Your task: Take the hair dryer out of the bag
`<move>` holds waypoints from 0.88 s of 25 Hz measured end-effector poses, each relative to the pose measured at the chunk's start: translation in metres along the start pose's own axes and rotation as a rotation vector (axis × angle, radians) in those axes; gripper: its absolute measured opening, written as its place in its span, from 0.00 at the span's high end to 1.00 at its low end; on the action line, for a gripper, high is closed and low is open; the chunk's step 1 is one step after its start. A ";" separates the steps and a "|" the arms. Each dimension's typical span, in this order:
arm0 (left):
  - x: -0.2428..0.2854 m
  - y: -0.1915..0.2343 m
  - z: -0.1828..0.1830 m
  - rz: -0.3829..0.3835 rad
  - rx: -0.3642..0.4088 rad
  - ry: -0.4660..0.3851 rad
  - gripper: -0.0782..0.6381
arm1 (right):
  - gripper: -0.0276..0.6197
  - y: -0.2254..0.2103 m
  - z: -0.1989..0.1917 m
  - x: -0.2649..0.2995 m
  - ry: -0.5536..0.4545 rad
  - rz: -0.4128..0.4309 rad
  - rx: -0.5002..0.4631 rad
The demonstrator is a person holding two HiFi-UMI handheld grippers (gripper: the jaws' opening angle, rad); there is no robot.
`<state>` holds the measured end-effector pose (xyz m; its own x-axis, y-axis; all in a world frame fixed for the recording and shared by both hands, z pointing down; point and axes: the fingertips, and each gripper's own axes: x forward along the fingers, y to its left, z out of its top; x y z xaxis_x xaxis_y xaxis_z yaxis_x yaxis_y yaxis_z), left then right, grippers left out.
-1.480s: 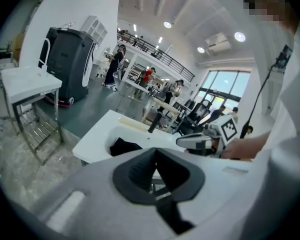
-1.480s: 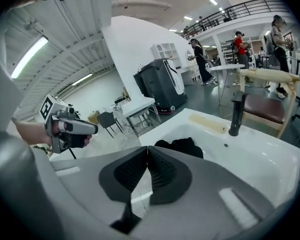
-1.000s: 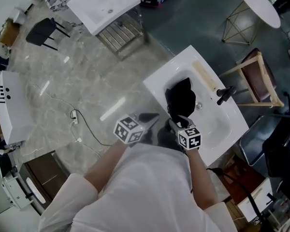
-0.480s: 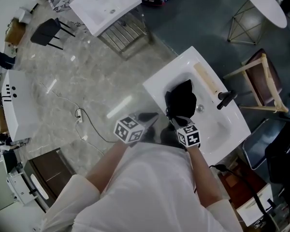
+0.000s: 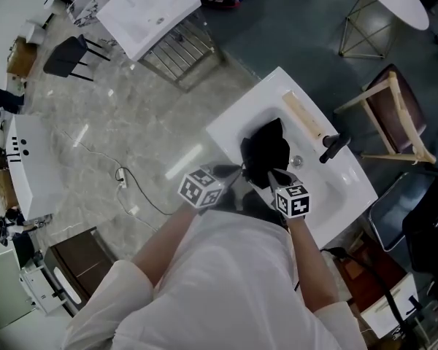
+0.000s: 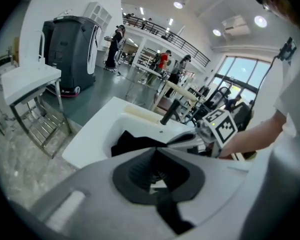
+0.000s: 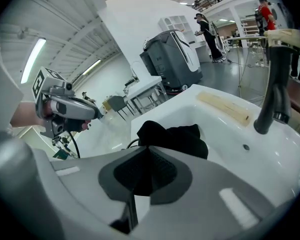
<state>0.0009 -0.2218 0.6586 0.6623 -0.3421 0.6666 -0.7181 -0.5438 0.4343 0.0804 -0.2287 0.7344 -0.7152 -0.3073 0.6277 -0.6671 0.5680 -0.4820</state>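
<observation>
- Bag [image 5: 266,150], just ahead of the right gripper [image 7: 147,151]: black cloth, matt, soft and creased.
- Sink [image 5: 233,111] under the bag: white, smooth, glossy, ceramic-looking.
- Tap [image 5: 331,146], beyond the jaws: black, matt.
- Right gripper's jaws: grey matt plastic with dark ribbed pads.
- Floor [image 5: 131,122], to that gripper's left: polished, marble-patterned.

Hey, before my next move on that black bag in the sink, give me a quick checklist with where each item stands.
1. The bag sits in the sink: ok.
2. The faucet stands apart from the bag: ok.
3. The left gripper ready to grab: not ok, jaws shut on nothing.
4. The right gripper holding the bag: cannot tell; jaws shut at its edge.
5. The hair dryer showing: not ok, none visible.
</observation>
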 end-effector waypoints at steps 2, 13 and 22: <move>0.013 0.001 -0.002 0.005 0.021 0.042 0.89 | 0.94 -0.009 0.004 -0.005 -0.023 -0.017 0.021; 0.084 0.024 -0.017 0.050 0.196 0.244 0.78 | 0.94 -0.015 0.014 -0.016 -0.067 -0.068 0.052; 0.123 0.033 -0.032 -0.056 0.482 0.415 0.76 | 0.94 -0.019 0.034 -0.016 -0.084 -0.127 0.077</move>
<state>0.0514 -0.2573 0.7748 0.4885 -0.0307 0.8720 -0.4443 -0.8689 0.2183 0.0969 -0.2607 0.7125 -0.6373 -0.4376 0.6344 -0.7647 0.4614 -0.4498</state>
